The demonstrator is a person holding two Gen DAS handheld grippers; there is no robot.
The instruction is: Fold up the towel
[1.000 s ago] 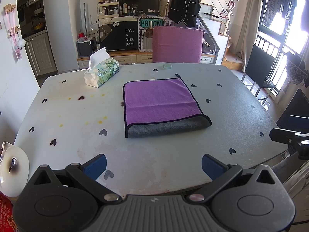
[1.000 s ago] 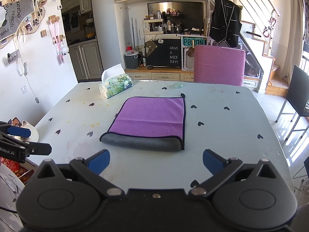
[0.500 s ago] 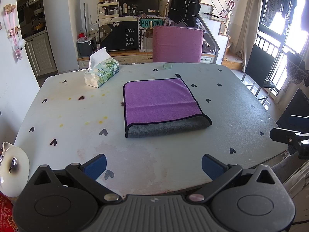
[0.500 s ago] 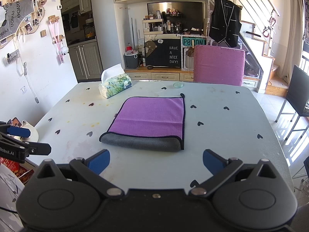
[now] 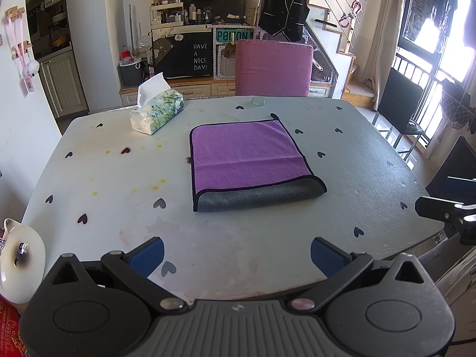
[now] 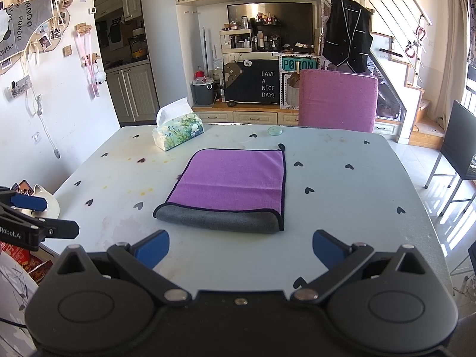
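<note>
A purple towel point(image 5: 247, 154) with a grey underside lies folded in half on the middle of the white table point(image 5: 98, 196), its folded grey edge toward me. It also shows in the right wrist view point(image 6: 232, 181). My left gripper point(image 5: 238, 255) is open and empty above the table's near edge, well short of the towel. My right gripper point(image 6: 239, 248) is open and empty too, just short of the towel's grey fold. Each gripper shows at the other view's edge.
A tissue box point(image 5: 156, 111) stands at the far left of the table. A small round glass lid point(image 5: 258, 101) lies near the far edge. A pink chair point(image 5: 273, 67) stands behind the table, a white bowl-like object point(image 5: 17, 258) at the near left.
</note>
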